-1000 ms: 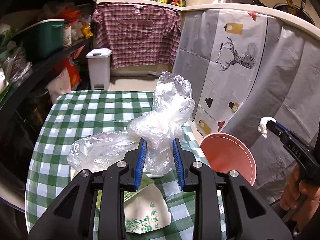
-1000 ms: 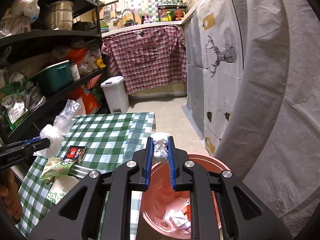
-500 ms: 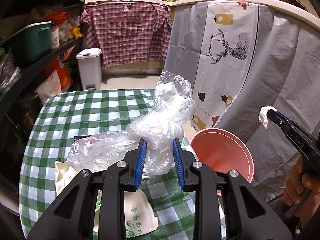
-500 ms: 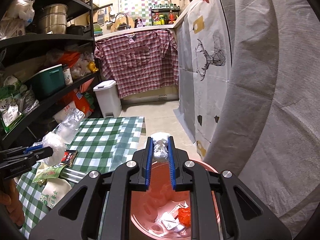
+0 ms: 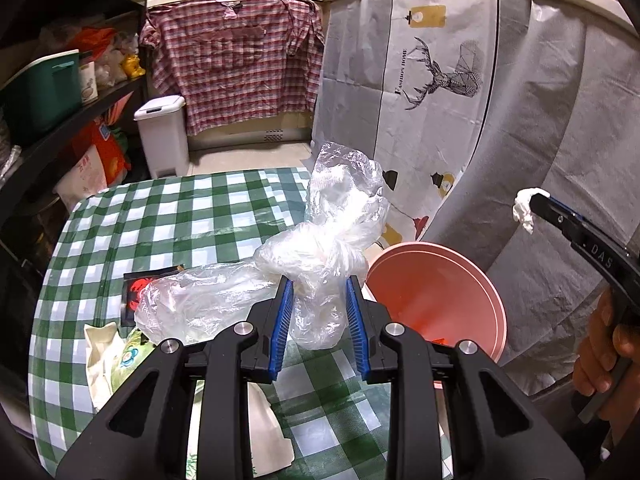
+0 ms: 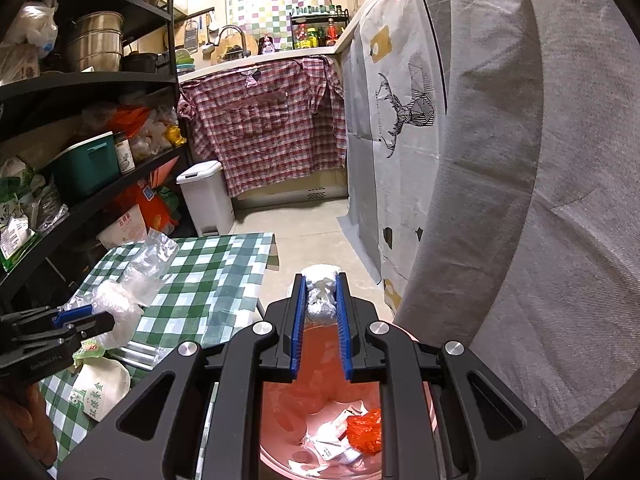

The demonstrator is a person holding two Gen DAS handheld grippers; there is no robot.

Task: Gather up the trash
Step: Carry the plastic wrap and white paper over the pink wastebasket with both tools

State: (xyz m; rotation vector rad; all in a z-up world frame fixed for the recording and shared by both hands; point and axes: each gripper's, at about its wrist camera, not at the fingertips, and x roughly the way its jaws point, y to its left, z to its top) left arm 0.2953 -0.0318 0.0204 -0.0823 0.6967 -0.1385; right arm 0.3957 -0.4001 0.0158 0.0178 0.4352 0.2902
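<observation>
**2 grippers loaded, pink bin part filled**

Pink trash bin (image 6: 280, 412) sits on the floor just beside the table edge, open top. Inside: an orange crumpled wrapper (image 6: 365, 430), white paper scraps (image 6: 334, 438), some clear film at the bottom. White pedal bin (image 5: 164, 136) farther back, lid shut. Teal tub (image 6: 86, 168) on the black shelf, contents hidden.

Left gripper (image 5: 319, 314) jaws narrow, clamped on a clear plastic bag (image 5: 320, 248): crinkled, knotted in the middle, 1 tail sticking up, 1 long tail trailing left. Bag is held above the green checked tablecloth (image 5: 180, 216), near the bin rim.

Right gripper (image 6: 322, 326) jaws narrow, pinching a white tissue wad (image 6: 320, 292), small and crumpled, poking past the fingertips, held over the bin opening.

On the table: a black and red sachet (image 5: 138, 286), white paper bags with green print (image 6: 98, 388), a green snack wrapper (image 6: 90, 350).
</observation>
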